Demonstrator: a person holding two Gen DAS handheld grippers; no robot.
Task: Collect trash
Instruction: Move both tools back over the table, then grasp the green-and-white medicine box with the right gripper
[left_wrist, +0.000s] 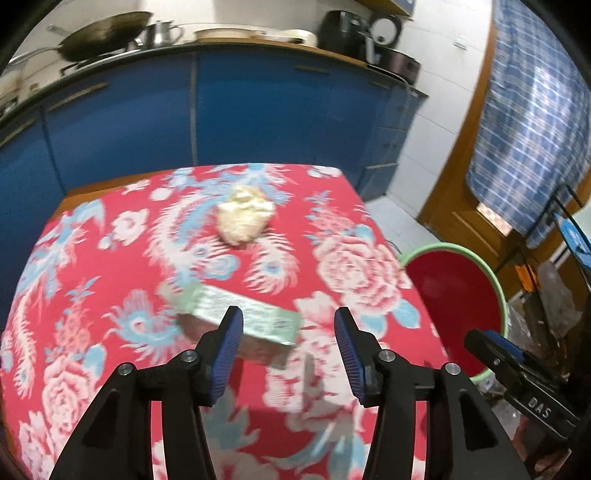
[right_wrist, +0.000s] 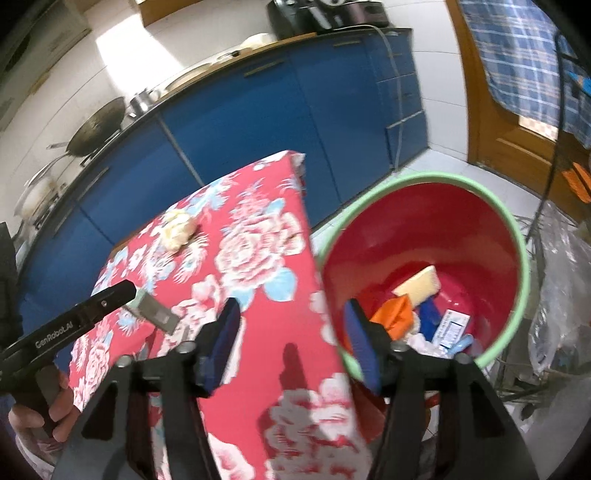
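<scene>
A pale green carton (left_wrist: 243, 321) lies on the red flowered tablecloth (left_wrist: 110, 266), just ahead of my open, empty left gripper (left_wrist: 288, 332); its left finger overlaps the carton's near edge. A crumpled cream paper ball (left_wrist: 243, 218) sits farther back on the table. In the right wrist view the carton (right_wrist: 155, 314) and paper ball (right_wrist: 177, 229) show at left. My right gripper (right_wrist: 291, 343) is open and empty, above the table's right edge beside the red bin (right_wrist: 513, 236), which holds several pieces of trash (right_wrist: 421, 288).
The red bin with its green rim (left_wrist: 443, 247) stands on the floor right of the table. Blue cabinets (left_wrist: 258, 110) run behind, with a wok (left_wrist: 107, 33) and pots on the counter. A wooden door (left_wrist: 454, 192) and cluttered rack (left_wrist: 546, 288) are at right.
</scene>
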